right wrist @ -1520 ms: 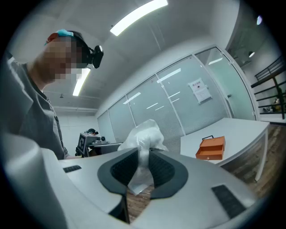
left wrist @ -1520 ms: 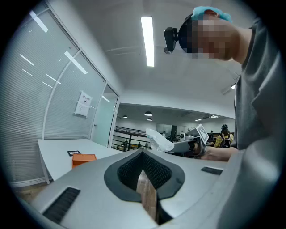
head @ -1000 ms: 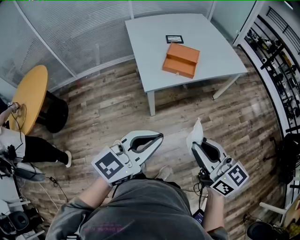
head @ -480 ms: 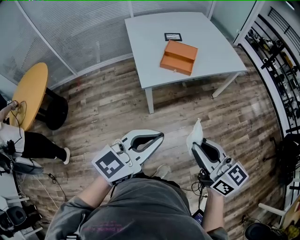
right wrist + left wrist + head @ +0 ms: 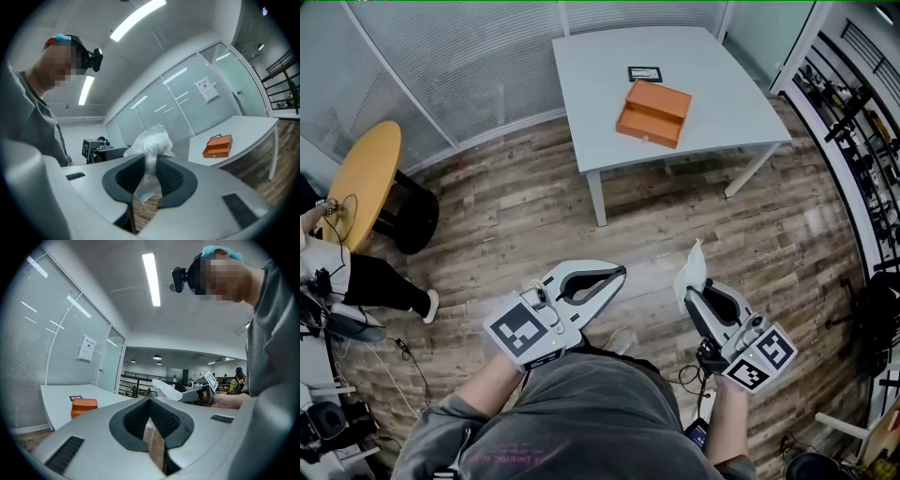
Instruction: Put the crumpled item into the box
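Note:
An orange box (image 5: 653, 114) lies open on the pale table (image 5: 712, 84), far ahead of both grippers; it also shows small in the left gripper view (image 5: 84, 407) and the right gripper view (image 5: 218, 146). My right gripper (image 5: 692, 286) is held at waist height over the wood floor, shut on a crumpled white plastic item (image 5: 692, 265). The item's bunched top sticks out above the jaws (image 5: 150, 143) and its tail hangs between them. My left gripper (image 5: 619, 273) hovers beside it, shut with nothing between its fingertips.
A black-framed card (image 5: 645, 74) lies behind the box on the table. A round yellow table (image 5: 361, 187) and a seated person's leg (image 5: 380, 295) are at the left. Shelving (image 5: 862, 122) lines the right wall, glass partitions stand behind, and cables lie on the floor.
Both grippers keep their pose and the right one keeps its hold. The table and box have drifted slightly left and up in the head view.

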`<control>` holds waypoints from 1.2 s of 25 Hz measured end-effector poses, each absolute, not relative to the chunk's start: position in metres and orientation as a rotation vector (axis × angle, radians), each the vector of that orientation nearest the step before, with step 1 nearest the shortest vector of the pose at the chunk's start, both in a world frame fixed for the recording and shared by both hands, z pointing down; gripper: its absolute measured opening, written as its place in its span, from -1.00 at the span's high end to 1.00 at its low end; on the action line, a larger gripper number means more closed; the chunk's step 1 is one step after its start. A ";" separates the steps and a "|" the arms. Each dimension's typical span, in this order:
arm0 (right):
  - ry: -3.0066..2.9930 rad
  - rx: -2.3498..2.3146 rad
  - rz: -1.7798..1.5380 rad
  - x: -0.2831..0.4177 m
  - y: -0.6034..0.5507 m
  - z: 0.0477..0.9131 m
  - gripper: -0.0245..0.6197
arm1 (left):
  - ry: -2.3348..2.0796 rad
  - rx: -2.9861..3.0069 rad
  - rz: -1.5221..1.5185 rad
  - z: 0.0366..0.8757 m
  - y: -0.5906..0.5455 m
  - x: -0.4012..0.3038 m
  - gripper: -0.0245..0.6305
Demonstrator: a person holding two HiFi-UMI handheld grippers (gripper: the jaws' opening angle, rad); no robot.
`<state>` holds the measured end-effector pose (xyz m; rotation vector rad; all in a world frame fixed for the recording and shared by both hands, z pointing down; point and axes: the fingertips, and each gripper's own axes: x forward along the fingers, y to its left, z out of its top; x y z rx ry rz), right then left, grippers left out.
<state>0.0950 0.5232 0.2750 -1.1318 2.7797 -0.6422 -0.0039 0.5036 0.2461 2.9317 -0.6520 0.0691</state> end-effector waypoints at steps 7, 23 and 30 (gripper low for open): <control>2.774 -1.124 -0.646 0.104 0.528 0.279 0.69 | -0.657 2.931 0.084 0.248 0.508 0.005 0.89; 2.792 -1.127 -0.649 0.100 0.513 0.281 0.69 | -0.653 2.917 0.053 0.253 0.491 0.002 0.89; 2.793 -1.140 -0.667 0.091 0.484 0.283 0.68 | -0.647 2.898 0.043 0.259 0.462 -0.008 0.89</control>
